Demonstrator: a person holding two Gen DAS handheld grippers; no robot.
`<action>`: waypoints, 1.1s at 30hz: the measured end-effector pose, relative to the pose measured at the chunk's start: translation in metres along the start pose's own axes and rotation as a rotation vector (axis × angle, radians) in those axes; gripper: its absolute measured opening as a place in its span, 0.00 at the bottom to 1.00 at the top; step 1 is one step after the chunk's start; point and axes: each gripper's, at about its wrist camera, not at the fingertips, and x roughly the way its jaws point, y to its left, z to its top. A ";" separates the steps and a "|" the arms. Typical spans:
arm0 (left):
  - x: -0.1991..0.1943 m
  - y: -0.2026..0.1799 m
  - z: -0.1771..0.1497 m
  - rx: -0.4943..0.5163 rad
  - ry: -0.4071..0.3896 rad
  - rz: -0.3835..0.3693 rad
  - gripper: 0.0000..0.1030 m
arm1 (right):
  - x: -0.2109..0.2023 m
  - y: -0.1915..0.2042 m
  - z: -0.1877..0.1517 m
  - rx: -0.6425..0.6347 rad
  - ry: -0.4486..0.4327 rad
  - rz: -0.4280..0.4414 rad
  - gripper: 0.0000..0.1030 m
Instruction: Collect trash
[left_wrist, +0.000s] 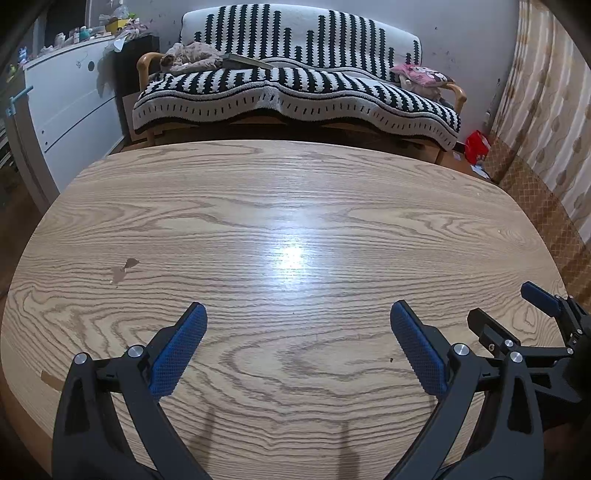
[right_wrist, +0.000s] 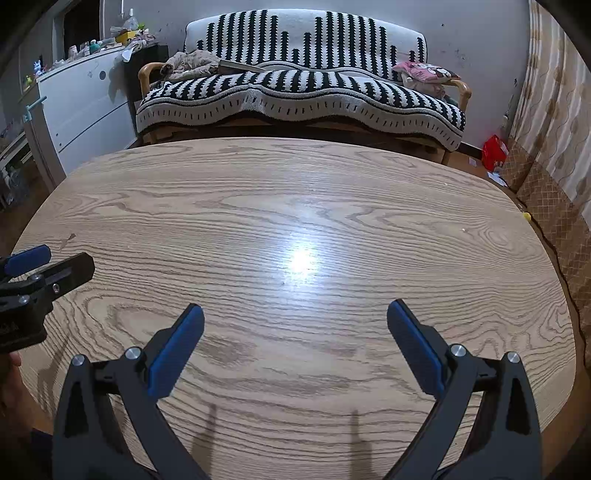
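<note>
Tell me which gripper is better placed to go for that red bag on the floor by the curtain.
Right, probably. The red bag lies beyond the table's far right corner, the right gripper's side. The left gripper sits further left. Both are open and empty.

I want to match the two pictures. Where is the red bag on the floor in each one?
Left wrist view: the red bag is far right, on the floor past the table's far edge, beside the curtain.
Right wrist view: the red bag is again far right, between sofa and curtain.
Shared landmark: the black-and-white striped sofa behind the table, also top centre in the right wrist view.
</note>
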 end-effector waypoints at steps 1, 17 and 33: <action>0.000 0.000 0.000 0.001 0.000 0.000 0.94 | 0.000 0.000 0.000 -0.001 -0.001 0.000 0.93; 0.001 -0.001 0.001 -0.008 0.004 -0.007 0.94 | -0.002 0.001 0.001 -0.004 -0.001 0.000 0.93; -0.002 -0.007 0.000 0.020 -0.015 0.032 0.94 | -0.007 -0.004 0.000 -0.008 -0.008 0.002 0.93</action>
